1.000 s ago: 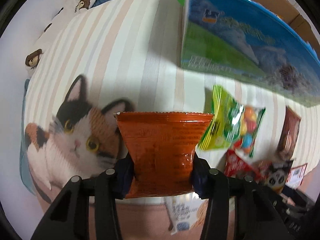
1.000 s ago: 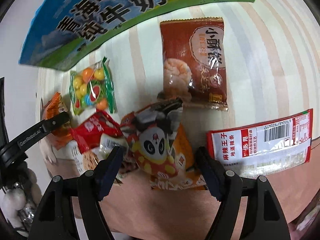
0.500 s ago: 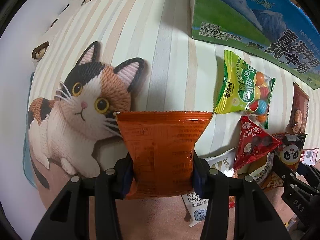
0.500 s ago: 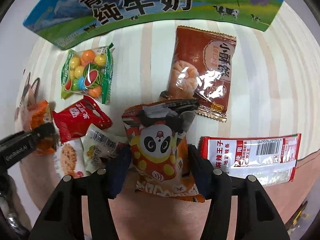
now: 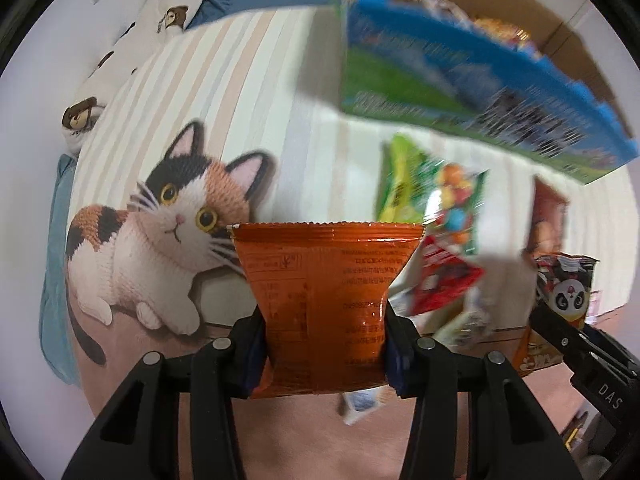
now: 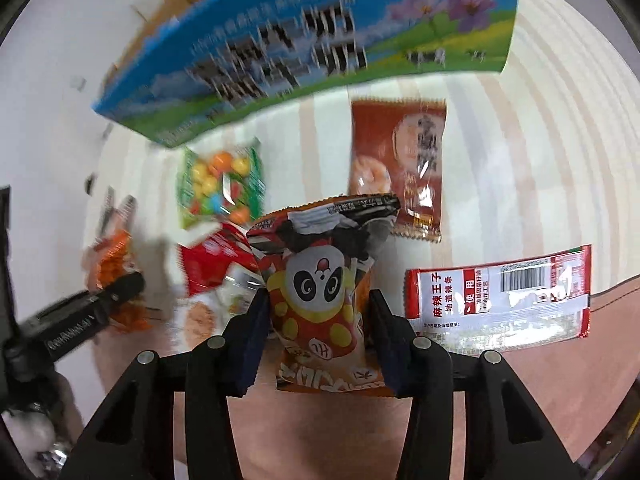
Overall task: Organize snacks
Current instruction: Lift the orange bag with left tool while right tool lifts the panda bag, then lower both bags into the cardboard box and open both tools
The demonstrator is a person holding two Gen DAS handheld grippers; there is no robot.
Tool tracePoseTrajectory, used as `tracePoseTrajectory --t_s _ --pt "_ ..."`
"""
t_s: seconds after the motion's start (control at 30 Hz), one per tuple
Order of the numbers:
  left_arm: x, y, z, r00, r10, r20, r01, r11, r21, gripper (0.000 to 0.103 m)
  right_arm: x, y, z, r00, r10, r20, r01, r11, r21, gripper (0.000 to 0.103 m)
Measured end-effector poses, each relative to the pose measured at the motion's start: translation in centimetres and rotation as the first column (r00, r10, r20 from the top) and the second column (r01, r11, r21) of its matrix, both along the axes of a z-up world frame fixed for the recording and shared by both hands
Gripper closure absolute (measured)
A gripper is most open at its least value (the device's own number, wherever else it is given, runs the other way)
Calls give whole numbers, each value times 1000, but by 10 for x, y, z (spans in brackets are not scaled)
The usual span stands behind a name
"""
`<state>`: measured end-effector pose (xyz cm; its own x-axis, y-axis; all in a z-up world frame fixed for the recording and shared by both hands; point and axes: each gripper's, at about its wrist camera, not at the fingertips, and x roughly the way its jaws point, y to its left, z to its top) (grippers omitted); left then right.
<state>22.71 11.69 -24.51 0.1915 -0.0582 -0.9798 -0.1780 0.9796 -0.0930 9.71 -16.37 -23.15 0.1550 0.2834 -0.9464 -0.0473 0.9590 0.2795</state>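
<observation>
While the left wrist view looks down over a striped blanket (image 5: 240, 80) printed with a calico cat (image 5: 168, 248), the left tool (image 5: 324, 344) pinches an orange snack packet (image 5: 324, 292) between its pads, the packet's crimped top edge standing free above the jaws. Beyond it lie a green candy bag (image 5: 424, 196) and a red packet (image 5: 444, 280), with a blue-and-green milk carton box (image 5: 460, 92) at the far side, blurred.

From the right wrist view, the right tool (image 6: 320, 340) has just been closing, and its pads now squeeze a panda-print snack bag (image 6: 320, 280) at the waist. Beside it on the blanket rest a red-and-white spicy strip packet (image 6: 500, 300), a brown rice-cracker packet (image 6: 400, 168) and the candy bag (image 6: 220, 184), below the box (image 6: 320, 40).
</observation>
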Motion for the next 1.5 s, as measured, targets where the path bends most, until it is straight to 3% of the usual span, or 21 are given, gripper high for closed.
tracePoseTrajectory --t_s 0.27,0.43,0.53,0.67,0.83,1.0,1.17,1.2,1.27,1.33,1.4,1.5 --pt "38 -10 94 989 -54 137 68 993 -100 59 38 -19 96 993 -52 110 33 986 161 52" --pt "98 -11 132 975 -103 196 126 986 -107 59 91 -42 158 975 -92 203 49 977 209 52" --pt "148 -9 141 974 -114 197 136 986 -100 59 128 -48 174 965 -113 235 68 979 192 52" --pt "211 -7 133 979 -129 160 140 989 -56 58 185 -55 172 965 -143 219 107 980 168 52" --pt "283 -4 103 985 -148 83 150 989 -14 58 236 -67 143 976 -164 146 145 980 135 52" --pt "329 0 69 989 -150 8 150 989 4 58 256 -70 109 984 -164 73 155 982 112 52" --pt "347 0 46 987 -153 -44 154 988 14 58 256 -69 85 989 -147 -2 146 985 95 51" --pt "349 2 40 988 -142 -62 142 990 5 57 257 -70 78 987 -154 -37 157 984 90 44" --pt "354 4 32 987 -134 -86 131 991 -34 44 258 -69 69 985 -152 -84 160 983 93 32" --pt "356 3 26 986 -139 -96 137 990 -28 17 253 -66 69 986 -144 -81 151 985 80 24" --pt "356 2 26 986 -146 -83 145 989 -19 16 251 -59 71 989 -128 -79 134 988 74 12" --pt "354 2 30 987 -141 -79 138 990 -41 16 250 -49 77 994 -99 -52 101 994 36 7"
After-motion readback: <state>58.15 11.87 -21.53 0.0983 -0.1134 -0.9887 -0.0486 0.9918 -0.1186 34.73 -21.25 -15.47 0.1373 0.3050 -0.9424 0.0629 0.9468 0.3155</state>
